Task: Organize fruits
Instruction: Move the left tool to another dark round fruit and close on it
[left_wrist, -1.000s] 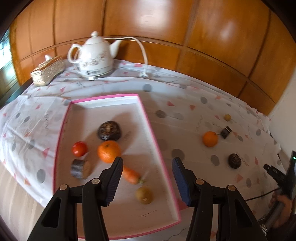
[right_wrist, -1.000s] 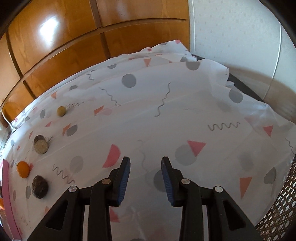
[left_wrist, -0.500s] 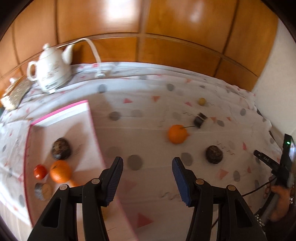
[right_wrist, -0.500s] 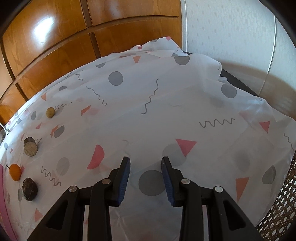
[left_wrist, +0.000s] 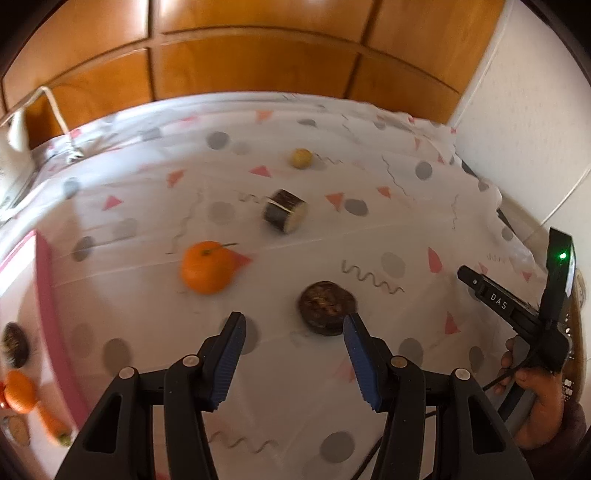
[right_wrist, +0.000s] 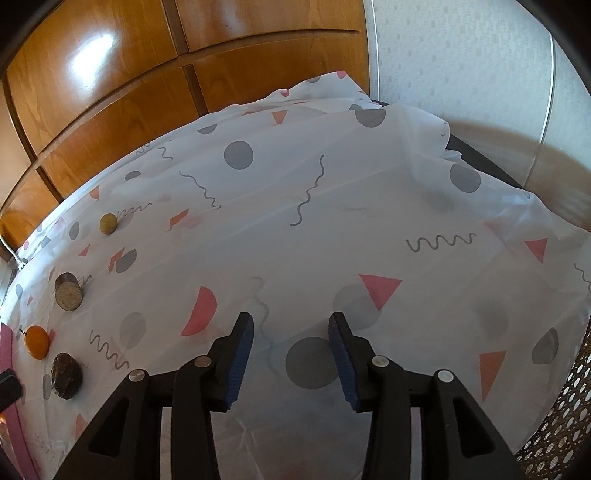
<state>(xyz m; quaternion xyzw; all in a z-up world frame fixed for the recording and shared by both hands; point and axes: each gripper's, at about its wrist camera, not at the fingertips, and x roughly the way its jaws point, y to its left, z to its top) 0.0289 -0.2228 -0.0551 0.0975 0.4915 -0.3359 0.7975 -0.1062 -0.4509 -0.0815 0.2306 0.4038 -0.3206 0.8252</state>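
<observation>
Left gripper (left_wrist: 293, 338) swung right off tray (left_wrist: 46, 295); jaws wide, empty; dark round fruit (left_wrist: 327, 308) just beyond right fingertip. Right gripper (right_wrist: 291, 332) opening, empty, farther.

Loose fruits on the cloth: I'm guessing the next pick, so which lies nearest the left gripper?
The dark round fruit, just ahead of the left gripper; the others lie farther off.

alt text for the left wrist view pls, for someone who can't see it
The open left gripper points down at a patterned tablecloth, empty, with a dark round fruit just beyond its right finger. Farther off lie an orange, a cut dark-skinned piece and a small yellow fruit; a pink-rimmed tray sits at left.
</observation>
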